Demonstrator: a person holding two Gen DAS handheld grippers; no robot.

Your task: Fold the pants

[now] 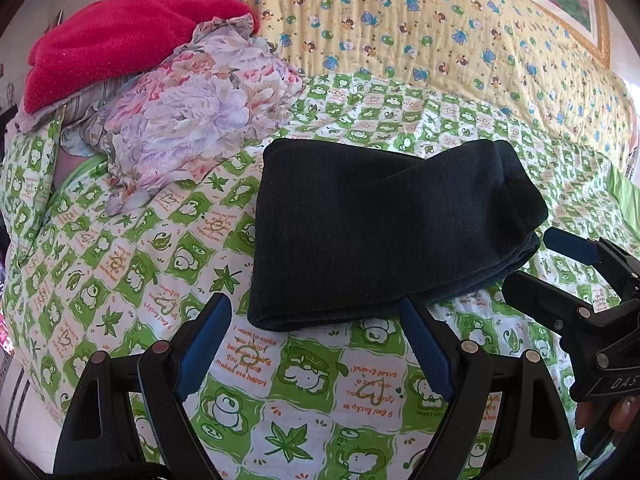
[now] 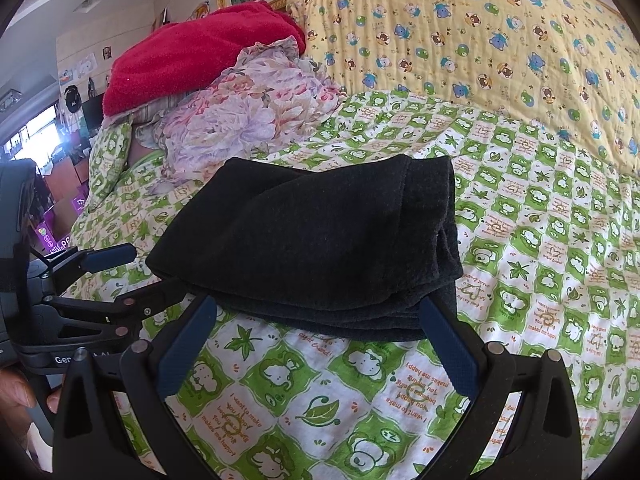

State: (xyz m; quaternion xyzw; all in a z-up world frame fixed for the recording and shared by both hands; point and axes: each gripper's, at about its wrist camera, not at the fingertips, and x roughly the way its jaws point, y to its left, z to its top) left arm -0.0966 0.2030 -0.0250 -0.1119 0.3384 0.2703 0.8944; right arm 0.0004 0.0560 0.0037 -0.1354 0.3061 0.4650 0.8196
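Left wrist: both tools [image 1: 316, 344] [image 2: 316, 344] unclenched over green-checked bedspread [image 1: 120, 264], folded pants [image 1: 380, 232].

Matt dark knit pants [image 1: 384, 232] lie on a printed cotton sheet [image 1: 120, 280], by a fluffy red towel [image 1: 120, 36] and quilted yellow blanket [image 1: 440, 20]

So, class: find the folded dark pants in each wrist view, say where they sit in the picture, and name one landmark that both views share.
Left wrist view: the folded dark pants lie centre-right on the green frog-print sheet, beyond the open left tongs.
Right wrist view: the pants fill the centre, just ahead of the open right tongs.
Shared landmark: the red towel, upper left in both.
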